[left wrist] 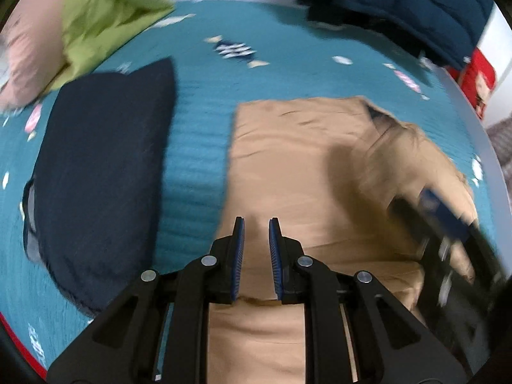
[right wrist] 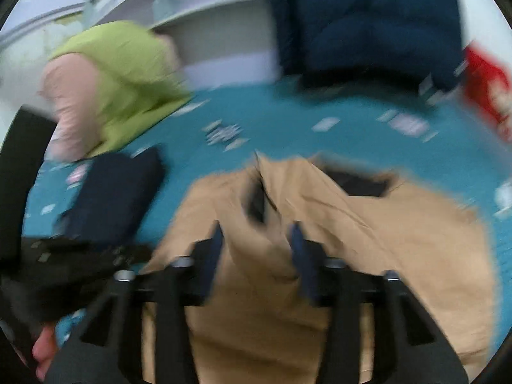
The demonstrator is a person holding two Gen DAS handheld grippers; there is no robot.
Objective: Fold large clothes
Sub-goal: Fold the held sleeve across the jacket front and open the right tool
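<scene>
Navy garment (left wrist: 102,166) is sitting folded toward the bed's (left wrist: 198,160) left edge, while the tan coat (left wrist: 288,166) is lying half-folded mid-bed. Left gripper (left wrist: 256,224) is hovering nearly closed, holding nothing; right gripper (right wrist: 257,227) is gaping over the loose collar.

Place: a home bedroom
Bed: teal quilted bedspread (left wrist: 198,160) (candy print)
Clothes: folded navy garment (left wrist: 99,172), tan garment (left wrist: 288,166), green garment (right wrist: 128,76), dark padded jacket (right wrist: 368,22)
Behind: white shelving (right wrist: 204,3)
</scene>
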